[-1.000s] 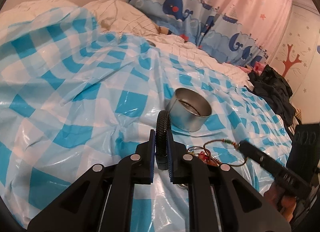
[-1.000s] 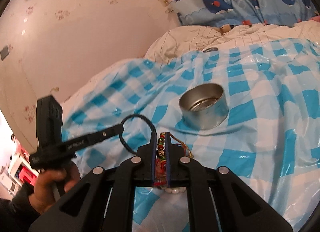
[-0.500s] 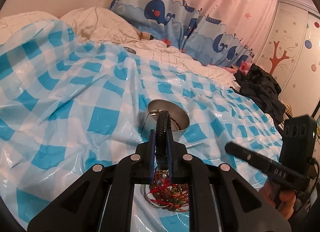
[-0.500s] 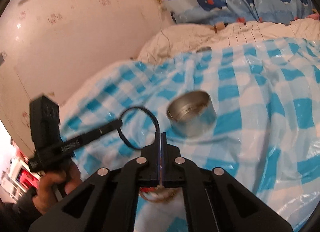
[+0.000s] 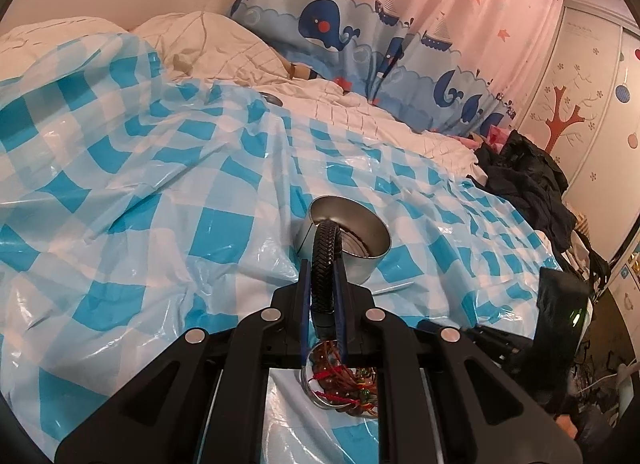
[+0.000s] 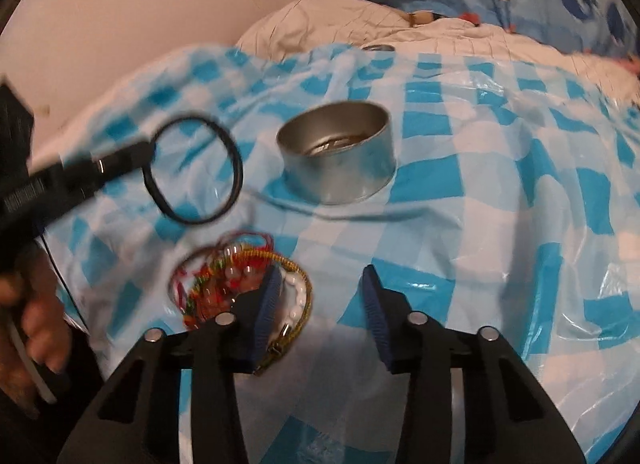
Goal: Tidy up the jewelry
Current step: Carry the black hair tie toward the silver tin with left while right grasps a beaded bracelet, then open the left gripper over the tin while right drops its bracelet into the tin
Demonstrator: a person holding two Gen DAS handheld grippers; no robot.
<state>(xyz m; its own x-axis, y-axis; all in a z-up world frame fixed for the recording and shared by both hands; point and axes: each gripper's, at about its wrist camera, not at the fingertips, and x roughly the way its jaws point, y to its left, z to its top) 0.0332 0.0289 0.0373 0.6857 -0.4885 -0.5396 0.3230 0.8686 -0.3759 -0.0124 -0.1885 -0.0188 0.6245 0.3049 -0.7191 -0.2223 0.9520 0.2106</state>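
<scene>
My left gripper (image 5: 325, 284) is shut on a black braided bracelet (image 5: 326, 252) and holds it up just short of a round metal tin (image 5: 352, 242). The same bracelet (image 6: 194, 169) hangs as a ring to the left of the tin (image 6: 338, 158) in the right wrist view. A pile of red, green and gold bracelets (image 6: 232, 284) lies on the blue checked sheet (image 6: 500, 204); it also shows below the left gripper (image 5: 344, 384). My right gripper (image 6: 320, 296) is open and empty, just right of the pile.
The sheet (image 5: 140, 204) covers a bed with white bedding (image 5: 208, 44) and a whale-print curtain (image 5: 360, 36) behind. Dark clothes (image 5: 528, 188) lie at the bed's right side. A small round object (image 6: 378, 48) lies at the sheet's far edge.
My right gripper has opened and let go of the coloured bracelets, which now lie on the sheet. My left gripper has carried the black bracelet closer to the tin.
</scene>
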